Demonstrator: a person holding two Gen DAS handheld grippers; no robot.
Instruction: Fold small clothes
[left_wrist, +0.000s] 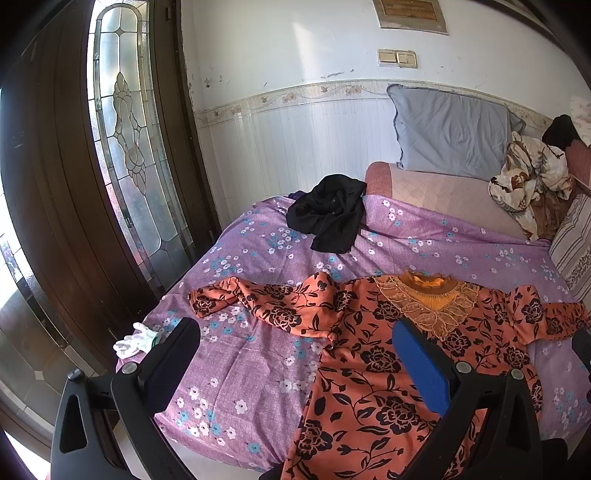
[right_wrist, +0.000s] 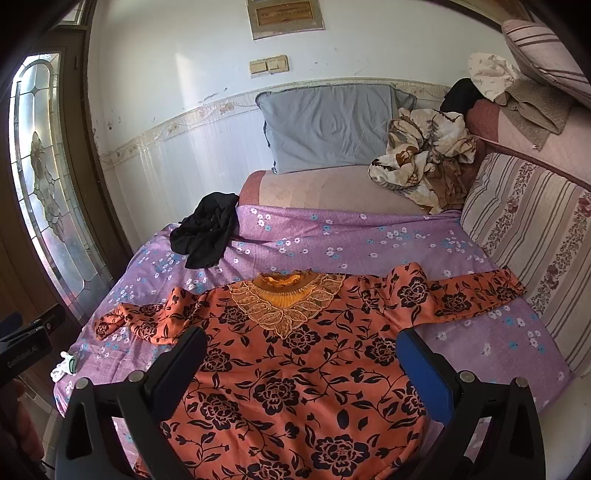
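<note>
The left gripper (left_wrist: 295, 354) was held above the near edge of the bed, its fingers (left_wrist: 424, 365) spread wide with nothing between them. The right gripper (right_wrist: 301, 363) was likewise held with its fingers (right_wrist: 424, 369) spread wide and empty. No contact with cloth was seen in either view.

Directly beneath and between the right fingers, the orange floral blouse (right_wrist: 295, 369) was found lying flat, front up, on the purple bedsheet (right_wrist: 461, 332). In the left view the blouse (left_wrist: 388, 387) lay under the right-hand finger and beyond it, while only bare sheet (left_wrist: 240, 362) showed between the fingers. The hem ran out of view at the bottom edge. Past the fingertips, the lace neckline (right_wrist: 288, 299) was noted at the far end of the garment. Both sleeves were extended sideways: the sleeve (left_wrist: 258, 302) beyond the left gripper's fingers was rumpled and twisted, and the sleeve (right_wrist: 461, 291) beyond the right gripper's outer finger lay straighter.

No fold was observed in the blouse. The task was judged to be at its start for this piece: spreading was done, while the sleeve folds and body folds were all left.

Outside the left gripper's outer finger, a small white item (left_wrist: 135, 341) was recorded at the bed edge. Farther off, a crumpled black garment (left_wrist: 328, 214) was seen unfolded on the sheet, presumably awaiting its turn. At the far end, a grey pillow (right_wrist: 328, 125) and a bundled patterned cloth (right_wrist: 424, 151) were noted.
</note>
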